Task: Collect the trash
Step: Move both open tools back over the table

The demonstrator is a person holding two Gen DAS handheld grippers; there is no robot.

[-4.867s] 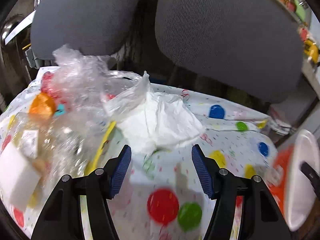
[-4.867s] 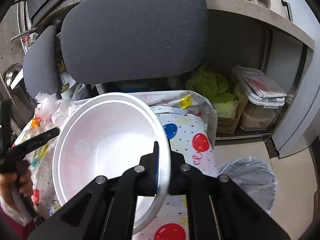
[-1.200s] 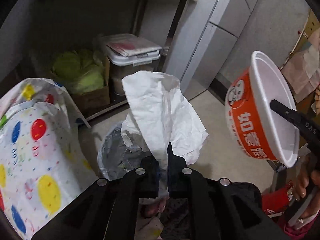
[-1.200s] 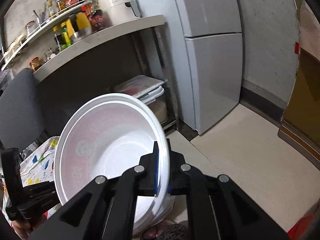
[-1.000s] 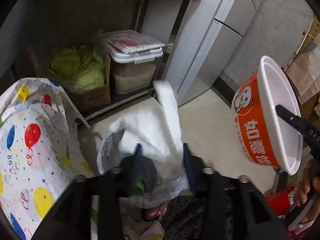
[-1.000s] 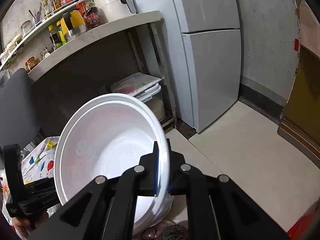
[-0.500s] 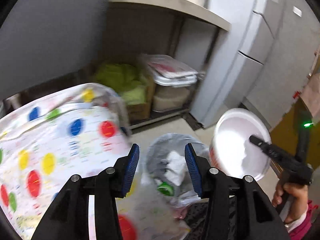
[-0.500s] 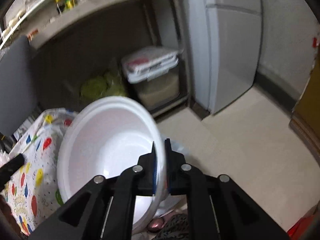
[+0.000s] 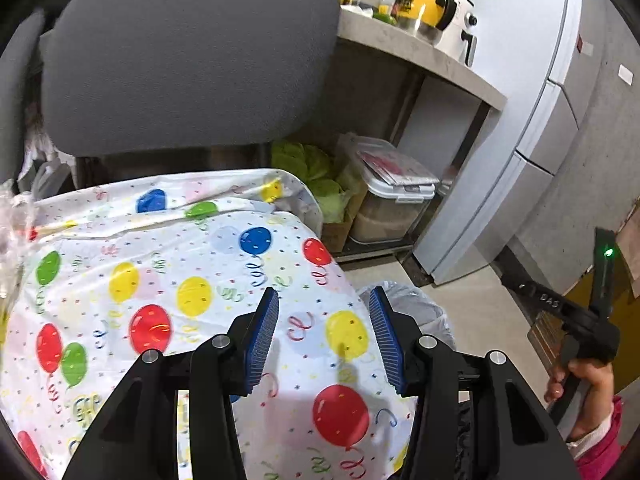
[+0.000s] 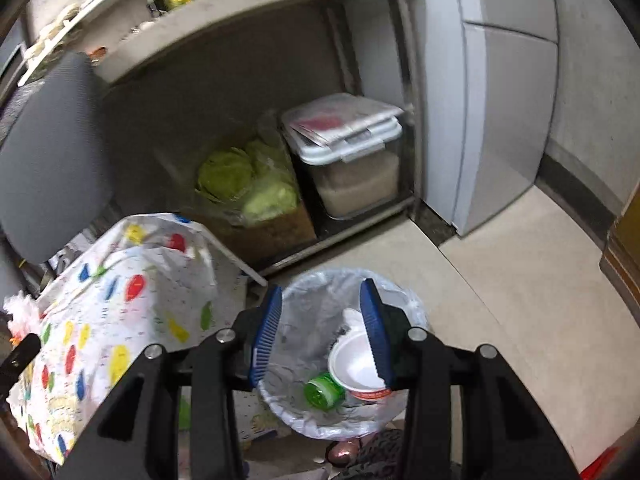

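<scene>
1. Hovering above the bin (image 10: 404,300): right gripper (image 10: 322,332), jaws parted and just been opening, nothing between the pads.
2. Bowl (image 10: 356,364) lies inside the bin, tilted, beside a green bottle (image 10: 322,390) and crumpled tissue (image 10: 352,318).
3. Left gripper (image 9: 324,336) sits over the balloon-print tablecloth (image 9: 192,280) next to the bin, jaws about half open, empty.
4. Bin's liner edge (image 9: 408,308) shows just past the tablecloth corner in the left view.
5. Beyond the bin: box of cabbage (image 10: 252,192) and lidded container (image 10: 348,152) under the shelf.
</scene>
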